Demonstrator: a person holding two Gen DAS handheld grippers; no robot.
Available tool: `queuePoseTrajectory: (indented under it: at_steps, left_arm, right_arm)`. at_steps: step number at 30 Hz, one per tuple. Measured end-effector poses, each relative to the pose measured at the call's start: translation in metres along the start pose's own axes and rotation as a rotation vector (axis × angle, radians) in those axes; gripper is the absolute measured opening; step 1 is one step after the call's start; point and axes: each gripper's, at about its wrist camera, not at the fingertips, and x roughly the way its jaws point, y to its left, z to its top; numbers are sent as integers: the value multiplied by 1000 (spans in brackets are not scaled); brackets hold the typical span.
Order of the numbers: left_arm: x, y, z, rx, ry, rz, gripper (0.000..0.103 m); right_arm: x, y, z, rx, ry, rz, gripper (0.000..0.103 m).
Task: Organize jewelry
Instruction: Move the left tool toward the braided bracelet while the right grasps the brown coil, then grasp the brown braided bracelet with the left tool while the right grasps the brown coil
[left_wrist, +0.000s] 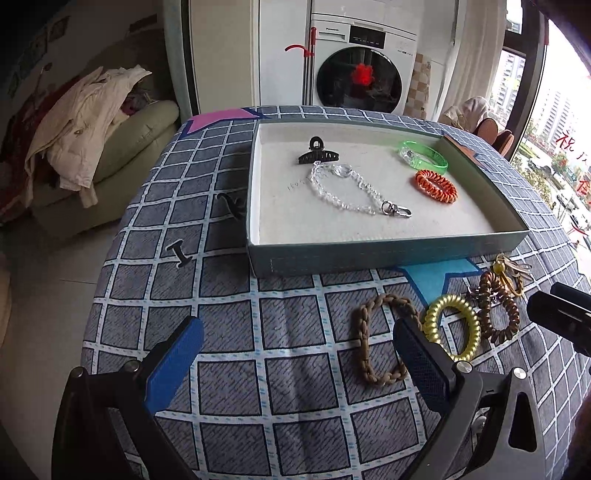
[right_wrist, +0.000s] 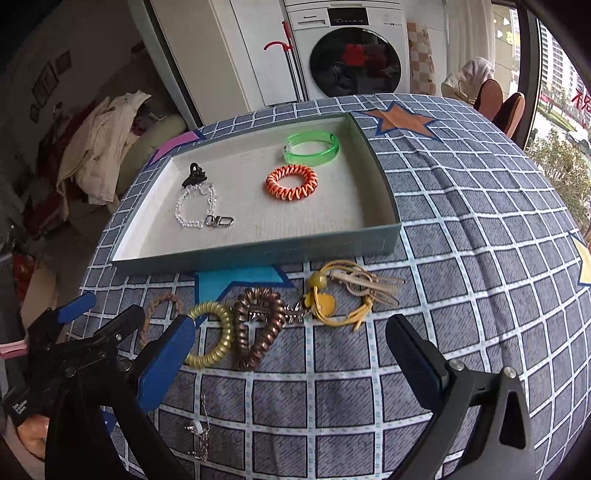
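your left gripper wide, nothing held | braided band by its right finger, then gold coil, brown coil on cloth | tray behind holds clip, chain, orange coil | your right gripper wide, nothing held

**Partly hidden and cut-off things**

The left gripper's finger covers part of the braided brown bracelet. In the right wrist view, a finger hides part of the yellow coil tie, and the silver chain near the bottom is too small to tell.
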Motion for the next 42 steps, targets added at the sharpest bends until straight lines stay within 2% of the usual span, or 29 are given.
queuePoseTrajectory:
  at_steps: [11, 20, 22, 28, 30, 36, 41, 42]
  left_arm:
    - [-13, -5, -7, 20, 11, 10, 103]
    - [-9, -5, -8, 21, 29, 24, 103]
    - [-8, -6, -9, 28, 30, 29, 103]
    - [-9, -12, -9, 61, 26, 18, 103]
    - [-12, -16, -9, 85, 21, 21, 103]
    - [-19, -29, -10, 162, 18, -13, 82]
    - [-23, -38, -9, 208, 34, -67, 53]
    - [-24, -40, -10, 217, 34, -69, 52]
  right_arm:
    - [8, -7, -16, 80, 50, 36, 101]
    - [17, -3, -13, 115, 66, 79, 77]
    - [19, 0, -11, 114, 67, 90, 75]
    - [26, 15, -7, 56, 67, 54, 61]
    - [28, 19, -6, 37, 70, 44, 52]
    - [29, 22, -7, 17, 74, 35, 33]
    - [27, 17, -10, 25, 72, 44, 19]
    - [27, 16, -10, 25, 70, 44, 14]
